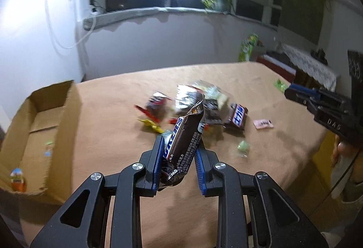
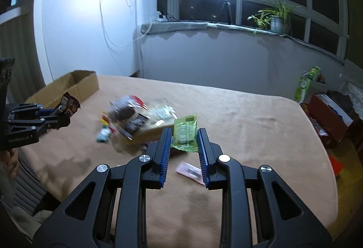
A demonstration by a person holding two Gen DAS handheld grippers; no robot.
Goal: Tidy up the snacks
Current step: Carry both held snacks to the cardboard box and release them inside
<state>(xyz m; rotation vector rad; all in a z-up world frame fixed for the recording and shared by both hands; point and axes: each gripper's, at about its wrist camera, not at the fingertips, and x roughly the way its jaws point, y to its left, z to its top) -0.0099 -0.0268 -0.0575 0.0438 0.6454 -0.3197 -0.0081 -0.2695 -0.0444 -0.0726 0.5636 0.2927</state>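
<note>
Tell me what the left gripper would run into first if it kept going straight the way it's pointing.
Probably the snack pile on the table. The left gripper, shut on a Snickers bar, angles down toward it; that bar would touch first. Depth is unclear.

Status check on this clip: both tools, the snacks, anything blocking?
Left tool shut on Snickers bar, lifted off table. Right tool shut on green packet. Cardboard box open at left, path looks clear. Snack pile left on table.
</note>
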